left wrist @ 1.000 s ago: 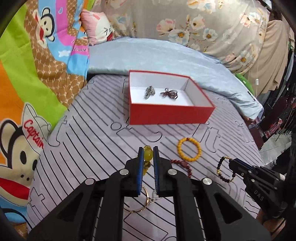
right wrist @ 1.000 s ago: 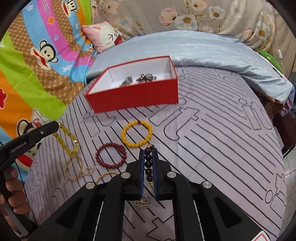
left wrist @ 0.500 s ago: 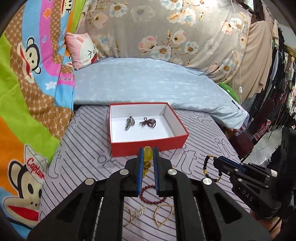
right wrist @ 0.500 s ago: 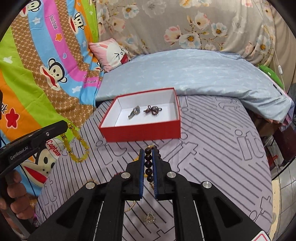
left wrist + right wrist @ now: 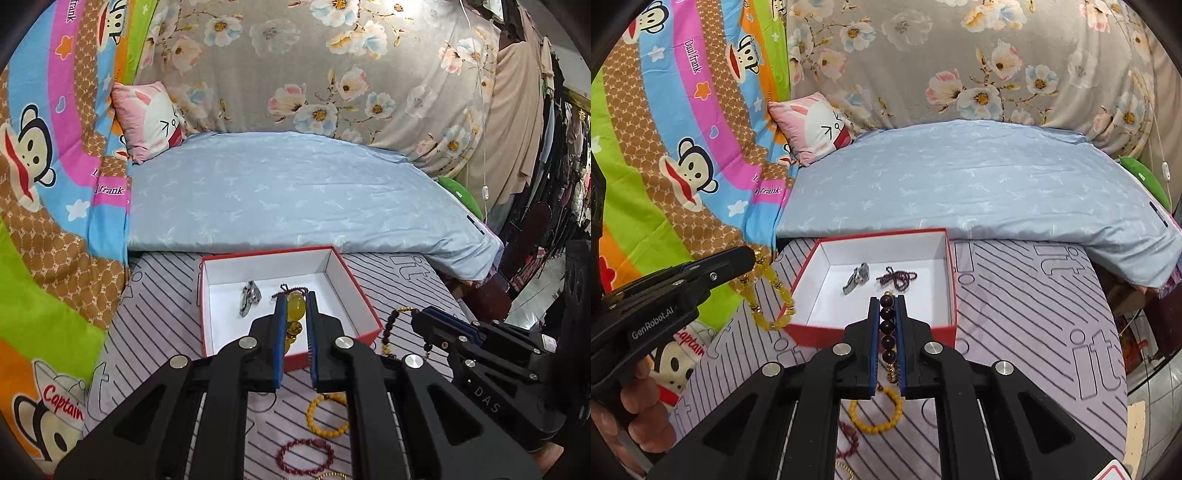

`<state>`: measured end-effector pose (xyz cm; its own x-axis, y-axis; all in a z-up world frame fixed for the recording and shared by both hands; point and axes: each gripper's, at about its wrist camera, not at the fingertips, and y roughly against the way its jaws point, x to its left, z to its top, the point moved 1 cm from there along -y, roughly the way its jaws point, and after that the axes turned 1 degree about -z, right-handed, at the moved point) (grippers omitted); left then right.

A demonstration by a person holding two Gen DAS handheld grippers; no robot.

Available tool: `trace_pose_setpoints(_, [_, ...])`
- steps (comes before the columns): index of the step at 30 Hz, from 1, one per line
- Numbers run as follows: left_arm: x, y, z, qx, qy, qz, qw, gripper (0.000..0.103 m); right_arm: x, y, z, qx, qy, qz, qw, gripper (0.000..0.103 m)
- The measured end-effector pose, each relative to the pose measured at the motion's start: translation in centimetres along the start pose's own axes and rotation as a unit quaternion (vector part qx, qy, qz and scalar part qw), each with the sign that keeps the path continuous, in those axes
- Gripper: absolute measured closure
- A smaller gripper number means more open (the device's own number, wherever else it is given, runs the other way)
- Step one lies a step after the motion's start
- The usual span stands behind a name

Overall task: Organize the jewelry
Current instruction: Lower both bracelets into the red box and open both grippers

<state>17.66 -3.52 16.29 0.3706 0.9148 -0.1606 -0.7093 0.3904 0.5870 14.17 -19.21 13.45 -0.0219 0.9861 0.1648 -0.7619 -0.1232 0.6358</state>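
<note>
From the left wrist view, my left tongs are clamped on a yellow bead bracelet, held above the near part of the red box on the bed. Inside the box I see a silver piece and a dark red beaded strand already lying on its white floor. On the right, my right tongs carry a dark bead bracelet that dangles just beside the box's right wall. Near me on the striped bedsheet an orange bead bracelet and a dark red bracelet remain, with a glimpse of something gold at the bottom edge.

From the right wrist view, the right tongs are shut on the dark bead bracelet, a row of its beads pinched between the pads, just over the box's near wall. The left tongs come in from the left with the yellow bracelet hanging beside the box's left wall.

I judge the task about midway: two items boxed, two in the air waiting to be dropped in, and at least two or three more on the bed to collect.
</note>
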Motion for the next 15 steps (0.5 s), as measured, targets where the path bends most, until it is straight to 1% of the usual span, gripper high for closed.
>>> trace_pose_setpoints(7, [0.9, -3.5, 1.2, 0.009, 0.011, -0.004, 0.9999, 0.094, 0.2, -3.5, 2.4, 0.002, 0.005, 0.007, 1.000, 0.096])
trace_pose_setpoints(15, [1.8, -7.7, 2.1, 0.023, 0.007, 0.006, 0.9997, 0.094, 0.5, -7.4, 3.5, 0.018, 0.012, 0.019, 1.000, 0.096])
